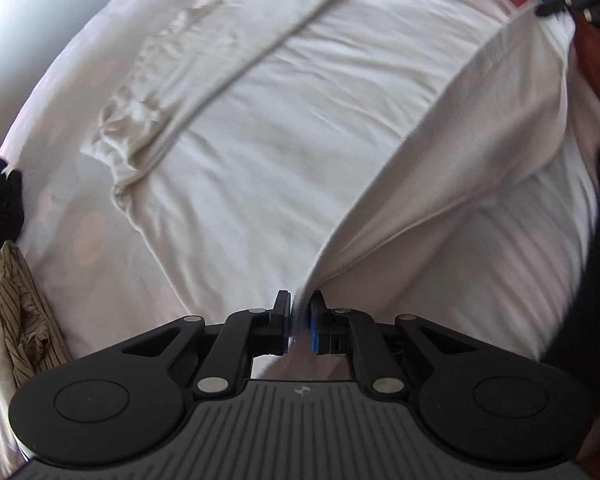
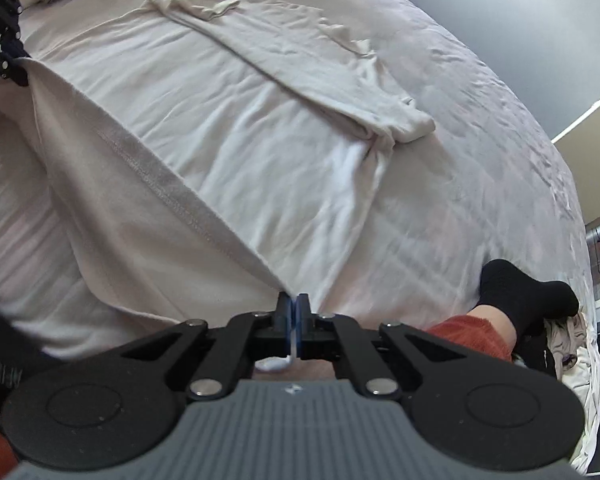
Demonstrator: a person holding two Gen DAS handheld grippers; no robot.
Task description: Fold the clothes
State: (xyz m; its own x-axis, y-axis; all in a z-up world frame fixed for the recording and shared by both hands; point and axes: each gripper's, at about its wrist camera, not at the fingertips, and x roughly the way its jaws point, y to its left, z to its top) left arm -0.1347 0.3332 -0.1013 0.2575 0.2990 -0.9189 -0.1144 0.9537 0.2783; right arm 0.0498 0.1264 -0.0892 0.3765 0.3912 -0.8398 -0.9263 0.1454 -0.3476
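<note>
both tongs are clamped on cloth: my left gripper point(image 1: 300, 320) at the bottom centre of its frame pinches one corner of the pale shirt point(image 1: 308, 128), and my right gripper point(image 2: 293, 320) pinches the other corner, a bit of hem curling out behind its pads. the hem edge between them is lifted and stretched taut, running diagonally from the lower centre toward the upper right in the left view, where the other gripper shows blurred. the rest of the shirt lies flat on the white bed point(image 2: 500, 132), with a sleeve point(image 2: 300, 60) folded across it in the upper middle. beyond that, a striped garment point(image 1: 24, 312) sits at the left edge of the left view, and a foot in a black sock point(image 2: 528, 292) rests on the bed at lower right.
</note>
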